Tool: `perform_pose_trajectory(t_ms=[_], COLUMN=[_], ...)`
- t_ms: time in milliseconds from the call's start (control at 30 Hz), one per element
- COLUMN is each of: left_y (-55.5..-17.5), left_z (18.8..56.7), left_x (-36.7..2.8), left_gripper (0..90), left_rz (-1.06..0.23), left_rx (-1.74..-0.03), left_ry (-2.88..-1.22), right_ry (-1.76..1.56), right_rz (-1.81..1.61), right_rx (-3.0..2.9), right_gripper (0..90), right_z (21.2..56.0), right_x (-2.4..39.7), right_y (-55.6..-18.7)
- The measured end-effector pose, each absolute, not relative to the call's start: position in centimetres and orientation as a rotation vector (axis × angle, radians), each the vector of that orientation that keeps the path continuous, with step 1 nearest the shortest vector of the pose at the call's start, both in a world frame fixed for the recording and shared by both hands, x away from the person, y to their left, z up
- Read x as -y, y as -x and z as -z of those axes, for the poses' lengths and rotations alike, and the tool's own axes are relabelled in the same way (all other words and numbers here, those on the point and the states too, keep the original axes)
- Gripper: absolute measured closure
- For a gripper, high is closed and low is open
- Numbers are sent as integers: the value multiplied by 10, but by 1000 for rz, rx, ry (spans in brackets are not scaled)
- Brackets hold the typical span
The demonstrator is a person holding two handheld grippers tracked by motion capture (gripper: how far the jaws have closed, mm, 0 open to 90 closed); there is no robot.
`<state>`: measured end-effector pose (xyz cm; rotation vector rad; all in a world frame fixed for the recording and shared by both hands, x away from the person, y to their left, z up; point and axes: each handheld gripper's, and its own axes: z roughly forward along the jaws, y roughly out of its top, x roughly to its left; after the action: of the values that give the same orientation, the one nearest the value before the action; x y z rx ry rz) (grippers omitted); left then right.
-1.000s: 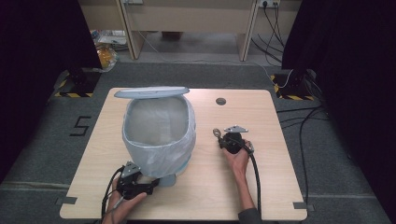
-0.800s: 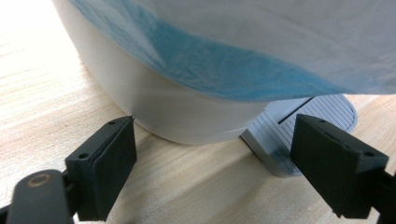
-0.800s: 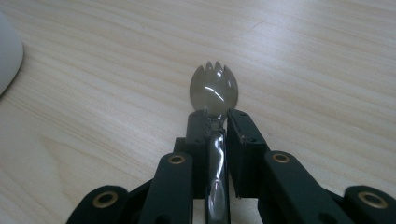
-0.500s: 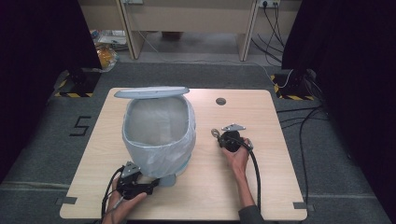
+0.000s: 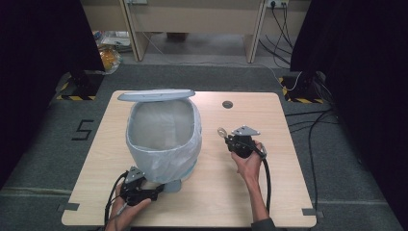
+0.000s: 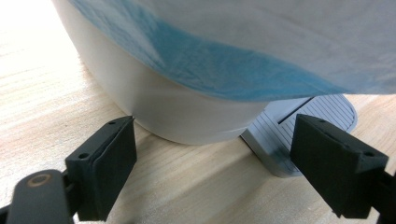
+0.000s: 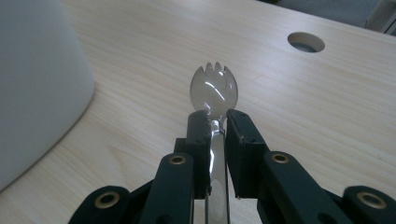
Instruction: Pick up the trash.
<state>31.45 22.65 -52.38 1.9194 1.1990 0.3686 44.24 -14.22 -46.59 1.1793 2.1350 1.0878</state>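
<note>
A white pedal bin lined with a pale blue bag stands on the table's left half, its lid raised. My left gripper rests low at the bin's near side, open, jaws wide apart before the bin's base. One jaw overlaps the near edge of the grey ribbed pedal; I cannot tell if it touches. My right gripper, right of the bin, is shut on the handle of a clear plastic spork, whose tined head sticks out past the jaws above the tabletop.
The wooden table has a round cable hole at the back right. The bin's white wall stands close to the left of the spork. Cables and dark stands lie on the floor around the table.
My right gripper has risen slightly with the spork in it. The left gripper and the bin have stayed where they were.
</note>
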Motion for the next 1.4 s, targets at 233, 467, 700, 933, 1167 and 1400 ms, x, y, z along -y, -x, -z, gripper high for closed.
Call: perform_pose_trajectory(t_ms=[233, 467, 700, 933, 1167, 1400], left_y=[-314, -315, -315, -315, -315, -315], left_z=[524, 524, 524, 524, 524, 524], left_x=[-227, -227, -227, -227, -227, -227], left_gripper=[140, 140, 140, 140, 140, 141], left_rz=[-369, -368, -368, -368, -367, -367], left_rx=[-1199, -1199, -1200, -1199, -1200, -1200], left_ry=[-1920, -1919, -1919, -1920, -1919, -1919], right_ry=[-1131, -1078, -1013, -966, -932, -907], right_rz=[-1090, -1133, -1130, -1140, -1160, -1168], right_rx=[-2132, -2105, -2103, -2082, -2080, -2078], right_gripper=[796, 796, 796, 796, 796, 796], right_z=[447, 422, 395, 366, 351, 342], right_x=[142, 147, 150, 154, 152, 147], right_y=[-435, -421, -408, -397, -393, -391])
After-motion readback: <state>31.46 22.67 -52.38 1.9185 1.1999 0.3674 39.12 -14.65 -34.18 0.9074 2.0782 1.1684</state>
